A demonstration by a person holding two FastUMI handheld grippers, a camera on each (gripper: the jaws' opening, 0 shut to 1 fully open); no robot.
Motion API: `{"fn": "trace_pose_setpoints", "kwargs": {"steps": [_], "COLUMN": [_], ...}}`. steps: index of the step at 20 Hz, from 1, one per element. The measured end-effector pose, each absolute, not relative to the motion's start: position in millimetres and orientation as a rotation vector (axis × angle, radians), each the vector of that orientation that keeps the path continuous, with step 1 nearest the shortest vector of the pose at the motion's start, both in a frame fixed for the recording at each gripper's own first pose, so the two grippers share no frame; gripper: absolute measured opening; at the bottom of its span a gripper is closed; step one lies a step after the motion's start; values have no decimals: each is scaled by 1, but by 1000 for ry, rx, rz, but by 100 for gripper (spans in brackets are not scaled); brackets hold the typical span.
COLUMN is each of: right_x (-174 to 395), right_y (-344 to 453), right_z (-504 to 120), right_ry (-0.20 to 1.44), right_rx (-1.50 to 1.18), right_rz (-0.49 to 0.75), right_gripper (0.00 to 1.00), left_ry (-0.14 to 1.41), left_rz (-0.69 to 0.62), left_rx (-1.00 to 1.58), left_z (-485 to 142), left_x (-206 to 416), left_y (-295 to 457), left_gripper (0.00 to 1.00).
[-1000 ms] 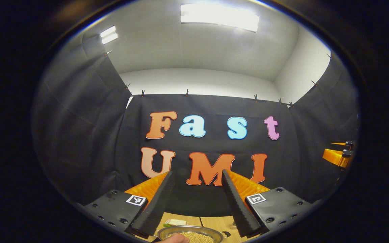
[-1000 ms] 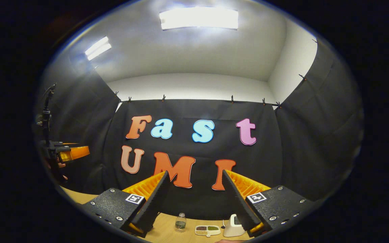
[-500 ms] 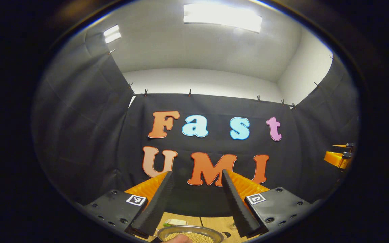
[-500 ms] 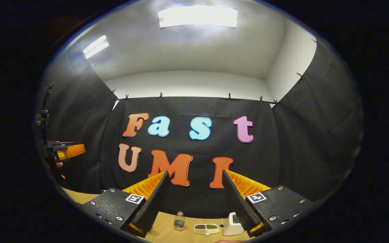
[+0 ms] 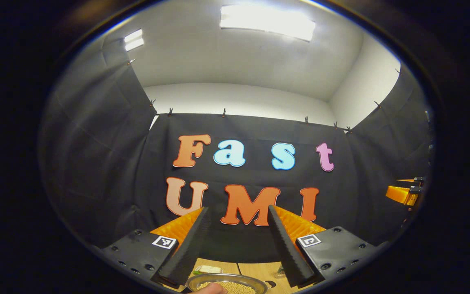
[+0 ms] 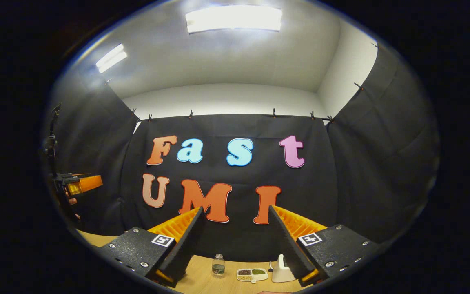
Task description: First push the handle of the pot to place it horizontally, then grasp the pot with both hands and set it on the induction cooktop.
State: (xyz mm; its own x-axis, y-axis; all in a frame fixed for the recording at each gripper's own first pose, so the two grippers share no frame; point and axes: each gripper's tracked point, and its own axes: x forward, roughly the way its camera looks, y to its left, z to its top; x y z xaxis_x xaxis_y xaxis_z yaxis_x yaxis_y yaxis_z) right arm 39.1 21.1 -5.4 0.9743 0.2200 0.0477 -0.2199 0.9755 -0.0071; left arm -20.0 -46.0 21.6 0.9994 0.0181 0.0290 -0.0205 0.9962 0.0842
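Both held high, jaws spread, empty: left gripper (image 5: 235, 241), right gripper (image 6: 235, 241). Metal pot (image 5: 227, 283) sits near, just below the left gripper, grain inside. Likely heavy, rigid, slick; grip rim on opposite sides. Handle unseen.

A bowl (image 5: 227, 282) of grains sits on the worktop (image 6: 202, 275) below the left claw (image 5: 238, 222); a bottle (image 6: 218, 266), divided dish (image 6: 252, 275) and small device (image 6: 280, 270) line the back edge, left to right.

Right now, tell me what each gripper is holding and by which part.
Nothing is held. The left gripper and the right gripper both have their fingers spread apart with only air between them.
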Motion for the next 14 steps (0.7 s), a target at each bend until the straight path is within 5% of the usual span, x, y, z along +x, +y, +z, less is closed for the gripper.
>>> {"fn": "trace_pose_setpoints", "kwargs": {"steps": [8,14], "right_x": [37,42], "right_y": [15,14], "right_z": [0,-11], "right_ry": [-65,-40], "right_rx": [9,7], "right_rz": [199,194], "right_gripper": [95,95], "left_ry": [-11,-15], "left_rz": [29,27], "left_rx": [77,67], "left_z": [11,9], "left_x": [-19,-16], "left_y": [-43,-46], "left_gripper": [89,95]}}
